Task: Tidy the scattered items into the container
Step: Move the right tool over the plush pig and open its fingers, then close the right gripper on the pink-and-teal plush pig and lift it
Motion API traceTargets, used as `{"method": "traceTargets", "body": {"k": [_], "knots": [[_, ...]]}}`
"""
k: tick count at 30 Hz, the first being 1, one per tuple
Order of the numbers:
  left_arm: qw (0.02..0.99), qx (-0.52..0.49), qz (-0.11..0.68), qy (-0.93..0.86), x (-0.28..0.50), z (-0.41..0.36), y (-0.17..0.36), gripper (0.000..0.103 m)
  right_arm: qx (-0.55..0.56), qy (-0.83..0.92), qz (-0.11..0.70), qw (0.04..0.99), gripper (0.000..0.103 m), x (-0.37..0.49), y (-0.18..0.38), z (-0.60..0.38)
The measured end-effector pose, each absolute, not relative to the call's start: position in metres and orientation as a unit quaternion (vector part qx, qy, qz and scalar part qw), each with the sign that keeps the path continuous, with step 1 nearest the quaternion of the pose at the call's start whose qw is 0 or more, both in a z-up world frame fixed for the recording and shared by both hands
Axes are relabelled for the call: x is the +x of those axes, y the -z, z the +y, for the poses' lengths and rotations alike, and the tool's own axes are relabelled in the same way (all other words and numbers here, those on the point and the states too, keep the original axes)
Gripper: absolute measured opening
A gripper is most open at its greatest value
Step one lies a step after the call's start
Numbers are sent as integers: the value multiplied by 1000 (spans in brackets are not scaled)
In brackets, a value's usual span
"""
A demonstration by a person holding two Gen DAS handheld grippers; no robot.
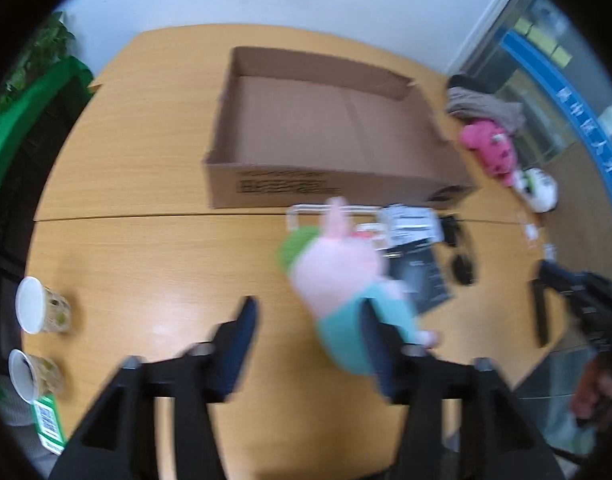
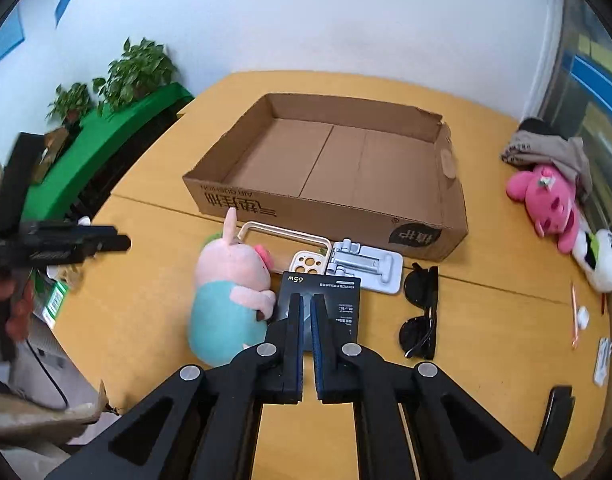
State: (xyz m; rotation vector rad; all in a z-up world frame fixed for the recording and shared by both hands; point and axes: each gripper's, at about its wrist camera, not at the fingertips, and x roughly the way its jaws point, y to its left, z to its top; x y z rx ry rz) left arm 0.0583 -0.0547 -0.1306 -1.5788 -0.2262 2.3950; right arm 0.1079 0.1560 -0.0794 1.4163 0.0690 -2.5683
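My left gripper (image 1: 306,316) gapes wide at lower centre, its right finger against the pink-and-teal plush pig (image 1: 346,280). My right gripper (image 2: 306,308) is nearly closed over the black rectangular charger box (image 2: 338,292), gripping nothing.

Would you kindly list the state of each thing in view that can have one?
cardboard box: open-topped, empty
left tool: open
right tool: nearly shut, holding nothing
pig plush: lying on table
sunglasses: folded
phone stand: folded flat
paper cups: tipped sideways

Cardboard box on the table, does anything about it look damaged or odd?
Yes. The cardboard box has a torn, ragged far right corner, where the rim dips and the right wall bows outward. Otherwise it sits flat on the table, open and empty.
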Motion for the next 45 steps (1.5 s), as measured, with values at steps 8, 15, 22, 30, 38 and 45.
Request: {"method": "traceTargets", "body": {"k": [8,15,22,30,38,45], "knots": [[93,-521,-54,-847,58,3,95,80,469,875,62,106,95,112,57,162],[-5,-506,-75,-859,61,29,90,80,449,883,84,109,101,121,40,184],[-29,-522,-95,-847,61,34,96,80,443,882,92,133,101,119,39,199],[-13,-541,-83,-837,52,32,106,80,472,867,75,141,101,102,48,185],[40,-562,-112,-819,33,8,127,80,500,854,84,116,101,92,53,150],[79,-580,-140,-798,28,-3,153,80,535,836,87,82,101,88,68,126]]}}
